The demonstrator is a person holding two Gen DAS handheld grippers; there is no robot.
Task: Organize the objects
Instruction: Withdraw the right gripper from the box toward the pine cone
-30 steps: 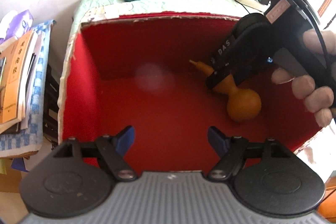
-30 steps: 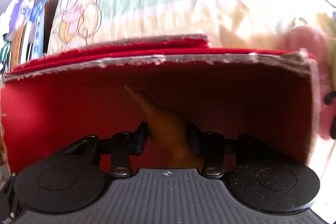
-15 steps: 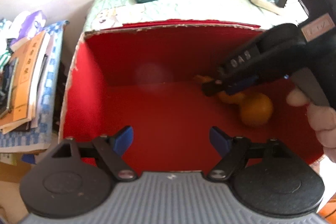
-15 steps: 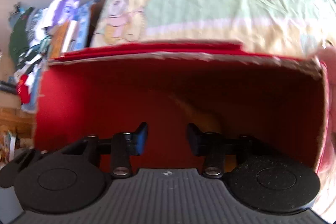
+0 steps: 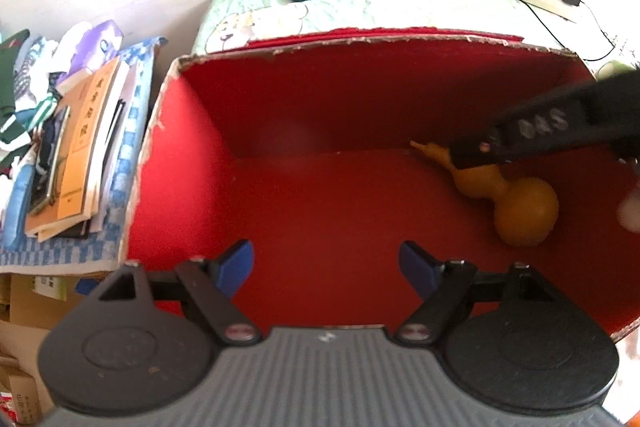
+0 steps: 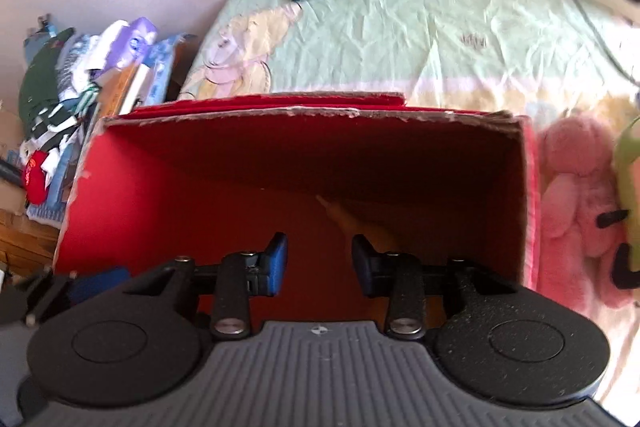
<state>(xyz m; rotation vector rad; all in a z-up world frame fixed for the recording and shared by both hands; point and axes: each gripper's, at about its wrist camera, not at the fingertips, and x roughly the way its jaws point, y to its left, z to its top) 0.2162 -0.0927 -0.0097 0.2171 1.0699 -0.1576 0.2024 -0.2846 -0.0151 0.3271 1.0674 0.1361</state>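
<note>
Lying on its side on the floor of the red box (image 5: 188,155), the orange gourd (image 5: 508,199) is resting toward the box's right part in the left wrist view, close to the back wall. Its long axis is running diagonally there: the thin stem tip is pointing up and to the left, toward the corner where floor and back wall meet, while the large round bulb is sitting lower and to the right. The smaller upper bulb is partly hiding behind the right gripper (image 6: 318,263), which is reaching in from the right edge and crossing just above the gourd's neck.

In the right wrist view only the gourd's pointed stem and part of its neck are showing, angling up and to the left beyond the fingertips; its right pad is overlapping the gourd in the picture, and the rest of the body is lying out of sight behind that finger. The right gripper's jaws have just been opening a little again after narrowing, and they are standing parted with bare red floor between the pads, grasping nothing.

The left gripper (image 5: 326,265) is hanging over the near part of the box, its blue pads (image 5: 236,263) standing wide apart and released, with only red floor between them.

The box is sitting on a pale green cloth (image 6: 440,27) with a cartoon print.
</note>
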